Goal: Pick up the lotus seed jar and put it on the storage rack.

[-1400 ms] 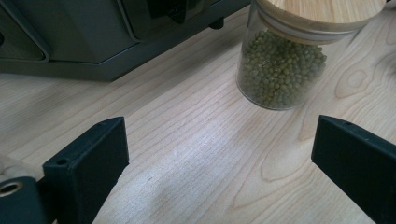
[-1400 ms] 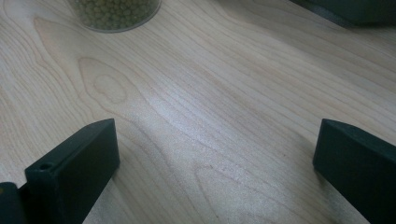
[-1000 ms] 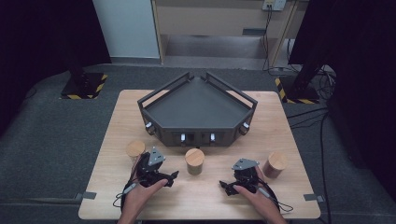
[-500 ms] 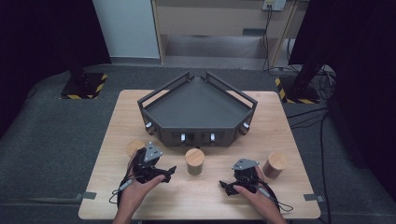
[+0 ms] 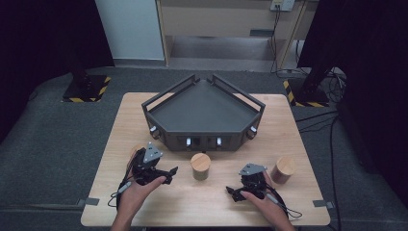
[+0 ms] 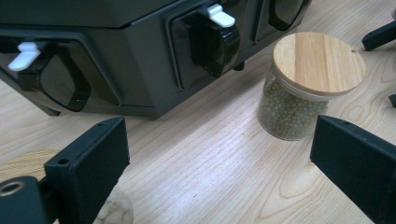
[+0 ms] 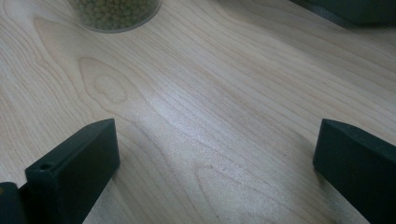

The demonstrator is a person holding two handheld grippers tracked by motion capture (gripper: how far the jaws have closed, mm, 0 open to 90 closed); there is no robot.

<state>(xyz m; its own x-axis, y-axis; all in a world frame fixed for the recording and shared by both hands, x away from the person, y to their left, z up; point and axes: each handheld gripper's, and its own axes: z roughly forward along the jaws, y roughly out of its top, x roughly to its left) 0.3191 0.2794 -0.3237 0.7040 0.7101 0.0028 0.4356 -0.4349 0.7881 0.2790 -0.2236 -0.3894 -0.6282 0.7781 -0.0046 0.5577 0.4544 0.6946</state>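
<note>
The left gripper (image 5: 161, 174) is held with its jaws spread wide; nothing is gripped and nothing is touched by them. In the left gripper view bare wood of the pale wooden surface (image 6: 219, 163) is seen between the two black jaws. The right gripper (image 5: 236, 192) is likewise held wide open and empty, with only bare wood between its jaws in the right gripper view.

Three jars are counted. A small glass jar of green beans with a round wooden lid (image 5: 200, 166) stands between the two grippers, ahead of the left gripper's jaws and off to one side in its own view (image 6: 306, 88); only its base is caught at the top of the right gripper view (image 7: 114, 11). A second wooden-lidded jar (image 5: 283, 169) stands just beside the right gripper, on its outer side. A third wooden-lidded jar (image 5: 135, 150) is partly hidden just behind the left gripper, and what seems to be its lid is glimpsed under the left jaw (image 6: 25, 163). One dark grey angular tray-like box with white latches on its front (image 5: 204, 113) sits beyond both grippers (image 6: 140, 56).

Against the earlier frames, the left gripper is seen shifted slightly, closer to the near edge of the surface; the right gripper and the jars are unchanged in place.
</note>
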